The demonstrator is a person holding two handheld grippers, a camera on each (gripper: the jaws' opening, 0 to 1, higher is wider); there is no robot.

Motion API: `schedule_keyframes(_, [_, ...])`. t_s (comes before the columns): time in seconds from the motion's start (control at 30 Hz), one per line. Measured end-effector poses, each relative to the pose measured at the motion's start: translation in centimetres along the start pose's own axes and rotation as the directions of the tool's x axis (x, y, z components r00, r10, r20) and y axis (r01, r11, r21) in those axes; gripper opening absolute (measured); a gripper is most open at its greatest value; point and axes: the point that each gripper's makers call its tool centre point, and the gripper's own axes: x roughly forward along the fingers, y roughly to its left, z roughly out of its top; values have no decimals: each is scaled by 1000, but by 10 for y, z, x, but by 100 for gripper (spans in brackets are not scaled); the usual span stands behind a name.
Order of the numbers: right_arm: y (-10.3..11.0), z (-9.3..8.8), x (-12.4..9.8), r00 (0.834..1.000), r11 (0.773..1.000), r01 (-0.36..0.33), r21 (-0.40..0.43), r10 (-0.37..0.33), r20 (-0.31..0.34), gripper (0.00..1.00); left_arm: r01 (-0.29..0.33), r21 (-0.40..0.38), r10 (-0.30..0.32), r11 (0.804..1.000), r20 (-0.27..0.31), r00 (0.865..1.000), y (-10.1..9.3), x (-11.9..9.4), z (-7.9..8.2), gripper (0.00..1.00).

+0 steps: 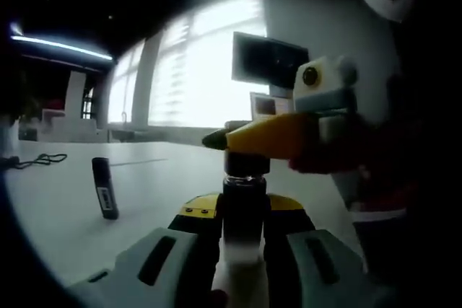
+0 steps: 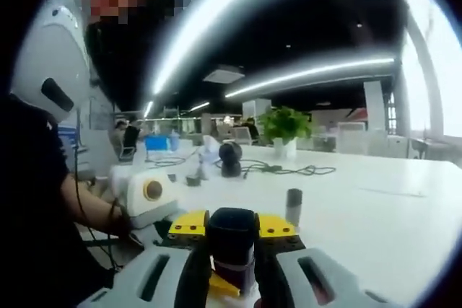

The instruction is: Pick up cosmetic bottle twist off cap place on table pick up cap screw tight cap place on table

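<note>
Left gripper view: the slim dark glass cosmetic bottle (image 1: 244,200) was held upright, clamped in the left gripper (image 1: 242,232); the right gripper (image 1: 242,142) was clenched on its black cap (image 1: 245,162). Right gripper view: the cap (image 2: 232,232) was seen gripped between yellow-tipped jaws. Glass was judged rigid, slippery, breakable; body best held mid-height.

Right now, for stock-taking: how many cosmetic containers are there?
2: the bottle held by the left gripper, top in the right gripper; a dark tube standing alone on the table. More may be hidden.
</note>
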Motion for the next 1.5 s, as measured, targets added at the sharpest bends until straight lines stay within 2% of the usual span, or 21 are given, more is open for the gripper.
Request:
schedule_keyframes(0.2, [0, 0, 6, 994, 994, -112, -2, 112, 3, 17, -25, 4, 25, 1000, 2, 1000, 6, -1, 0, 12])
schedule_keyframes(0.4, [5, 0, 6, 971, 971, -239, -26, 239, -12, 17, -33, 7, 33, 999, 1, 999, 7, -1, 0, 12])
schedule_keyframes(0.5, [7, 0, 7, 953, 952, -304, -46, 303, -25, 17, -34, 9, 34, 999, 1, 999, 6, 0, 0, 12])
schedule_keyframes(0.7, [11, 0, 6, 903, 902, -429, -43, 428, -33, 17, -36, 6, 36, 999, 0, 999, 7, 0, 0, 12])
schedule_keyframes(0.83, [14, 0, 5, 850, 847, -527, -60, 527, -32, 17, -35, 3, 35, 999, -1, 999, 7, 0, 0, 12])
schedule_keyframes(0.87, [16, -1, 4, 827, 825, -563, -54, 561, -37, 17, -34, 3, 34, 999, -1, 999, 6, 0, -1, 12])
schedule_keyframes(0.97, [16, -2, 3, 780, 777, -626, -62, 623, -56, 17, -32, 4, 32, 999, 0, 999, 6, 0, -1, 12])
schedule_keyframes(1.17, [16, -2, 2, 710, 707, -704, -67, 701, -67, 17, -28, -6, 28, 1000, -1, 1000, 6, 0, -1, 12])
schedule_keyframes(1.3, [20, -3, -3, 632, 629, -775, -59, 773, -63, 17, -16, -10, 16, 1000, -3, 1000, 4, 1, -1, 12])
schedule_keyframes(1.47, [20, -3, -5, 555, 552, -832, -57, 829, -70, 17, -11, -11, 11, 1000, -2, 1000, 3, 1, -2, 12])
schedule_keyframes(1.5, [20, -3, -5, 547, 544, -837, -57, 834, -71, 17, -10, -12, 10, 1000, -2, 1000, 3, 1, -2, 12])
